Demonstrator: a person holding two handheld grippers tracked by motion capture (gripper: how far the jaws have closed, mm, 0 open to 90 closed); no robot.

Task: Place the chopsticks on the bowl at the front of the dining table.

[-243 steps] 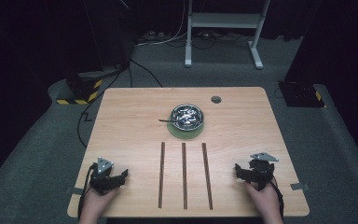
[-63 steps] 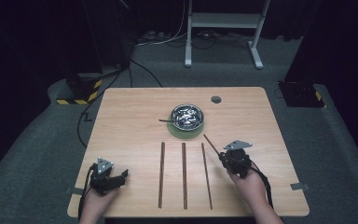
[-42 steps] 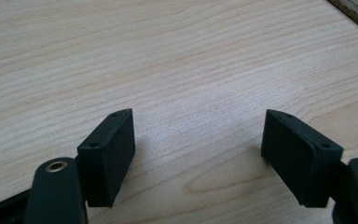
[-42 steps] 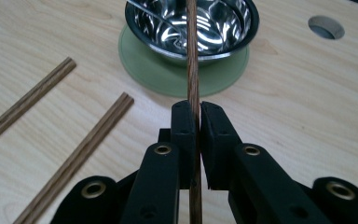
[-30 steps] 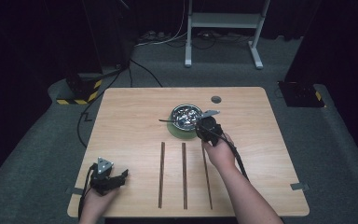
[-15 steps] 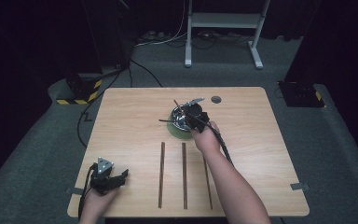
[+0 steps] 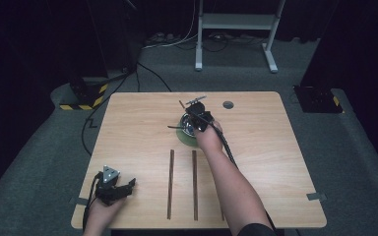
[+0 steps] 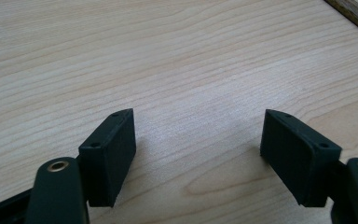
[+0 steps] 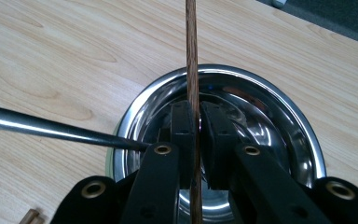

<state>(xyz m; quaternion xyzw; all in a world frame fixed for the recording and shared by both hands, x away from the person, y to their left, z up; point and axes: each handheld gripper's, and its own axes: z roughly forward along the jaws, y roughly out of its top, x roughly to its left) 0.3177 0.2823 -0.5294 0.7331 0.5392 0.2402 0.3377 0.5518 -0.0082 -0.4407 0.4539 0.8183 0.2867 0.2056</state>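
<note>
The right gripper [image 9: 195,123] pinches a thin brown wooden stick [image 9: 191,60] over the shiny round metal bowl [image 9: 279,107]. The stick points far across it. The left gripper [image 8: 198,140] rests open, well away.

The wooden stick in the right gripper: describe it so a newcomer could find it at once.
On the light wooden table, look above the steel bowl near the far edge. The right gripper is shut on a thin brown wooden stick. Two like sticks lie flat nearer the person; this one is lifted.
</note>
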